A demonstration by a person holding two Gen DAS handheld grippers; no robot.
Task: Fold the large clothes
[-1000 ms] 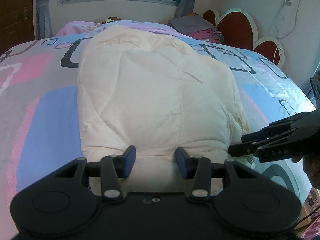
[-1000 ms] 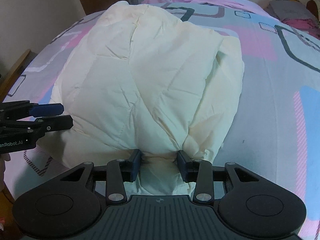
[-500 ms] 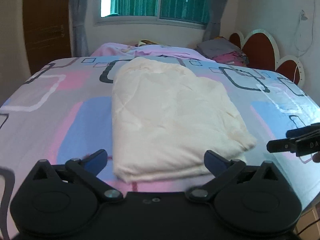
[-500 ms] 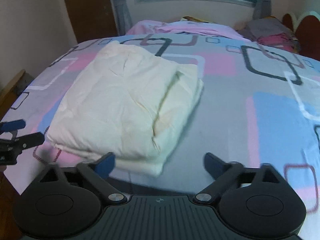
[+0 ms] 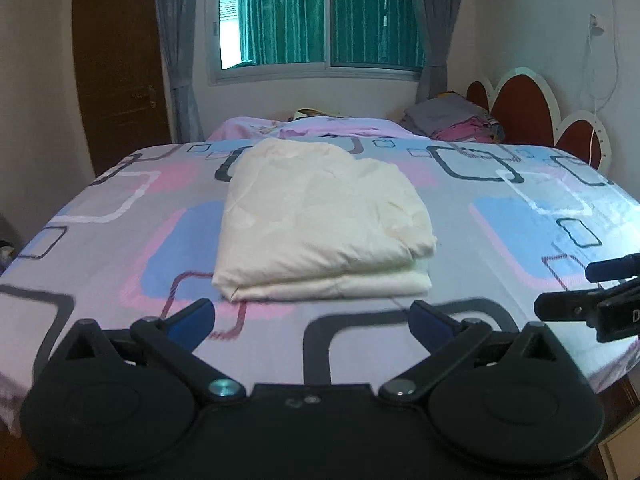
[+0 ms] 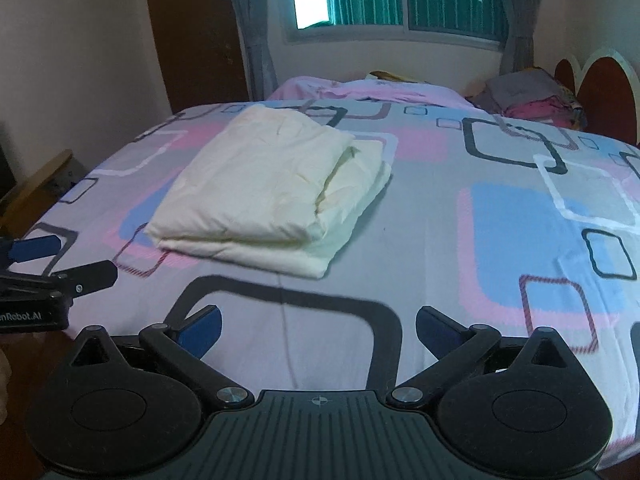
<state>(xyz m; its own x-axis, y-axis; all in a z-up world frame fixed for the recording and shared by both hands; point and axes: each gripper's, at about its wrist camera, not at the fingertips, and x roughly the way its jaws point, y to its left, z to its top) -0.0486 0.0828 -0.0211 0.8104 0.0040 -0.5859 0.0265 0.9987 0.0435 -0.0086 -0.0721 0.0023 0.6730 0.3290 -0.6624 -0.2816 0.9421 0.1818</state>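
Cream garment [image 5: 320, 220] folded into a compact stack, lying mid-bed [image 6: 460, 240] toward the near edge. Left gripper [image 5: 312, 318] and right gripper [image 6: 318, 330]: fingers spread wide, empty, clear of the fabric. Folding step judged complete; next, at most squaring the loose right-hand layers.

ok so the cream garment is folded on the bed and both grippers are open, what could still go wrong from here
Two things, probably.
1. The cream garment looks puffy, and its layered open edge gapes on the right, so the fold may spring apart.
2. The left gripper and right gripper hang open near the bed; one could snag the patterned sheet or nudge the stack.
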